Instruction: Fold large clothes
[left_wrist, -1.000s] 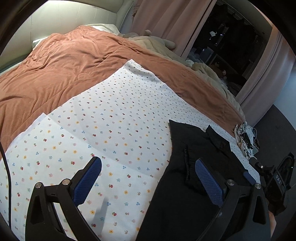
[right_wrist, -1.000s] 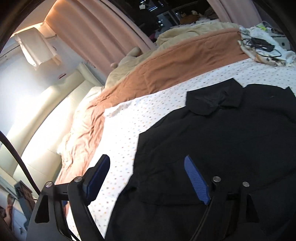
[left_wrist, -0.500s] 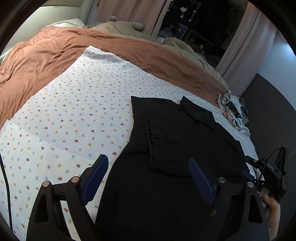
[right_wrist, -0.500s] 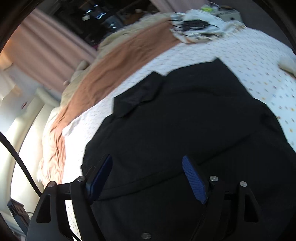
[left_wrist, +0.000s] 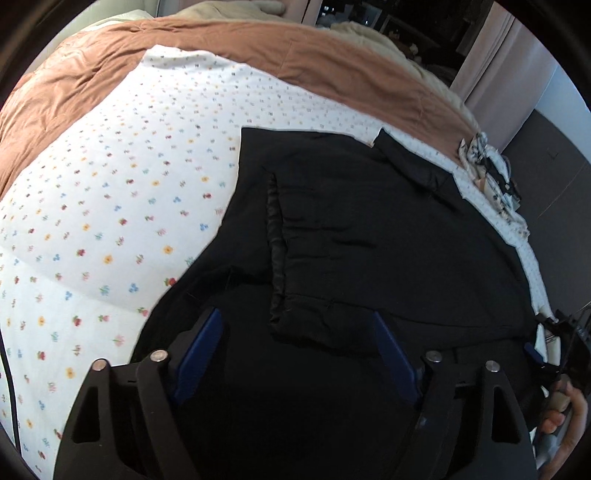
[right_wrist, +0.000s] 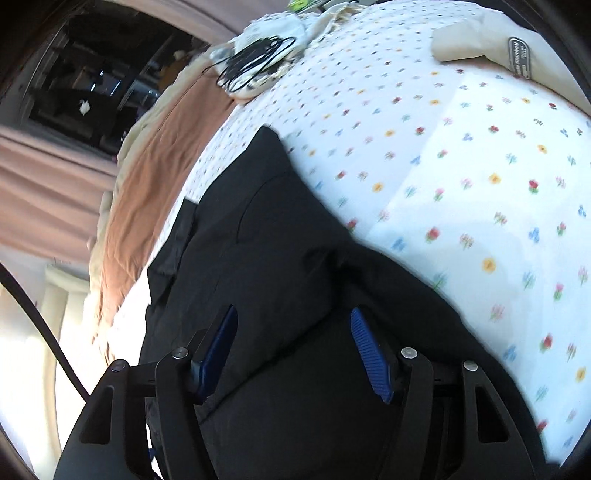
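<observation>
A large black shirt (left_wrist: 369, 229) lies spread on a white flowered sheet (left_wrist: 122, 192) on the bed, its collar (left_wrist: 413, 162) at the far side and one sleeve folded in over the body, its cuff seam (left_wrist: 275, 251) showing. My left gripper (left_wrist: 295, 332) is open and empty just above the shirt's near left part. My right gripper (right_wrist: 291, 328) is open and empty over the shirt (right_wrist: 280, 258) near its right edge. The right gripper also shows at the right rim of the left wrist view (left_wrist: 554, 354), held by a hand.
A brown blanket (left_wrist: 221, 48) covers the far half of the bed. A bundle of black cables on a cloth (right_wrist: 255, 62) lies at the bed's far corner. A beige labelled item (right_wrist: 491, 40) lies on the sheet to the right. Curtains (right_wrist: 44, 177) hang beyond.
Both grippers have swung towards the shirt and come lower over it. The left moved right from the sheet onto the shirt; the right turned towards the shirt's right edge. Both stay open.
</observation>
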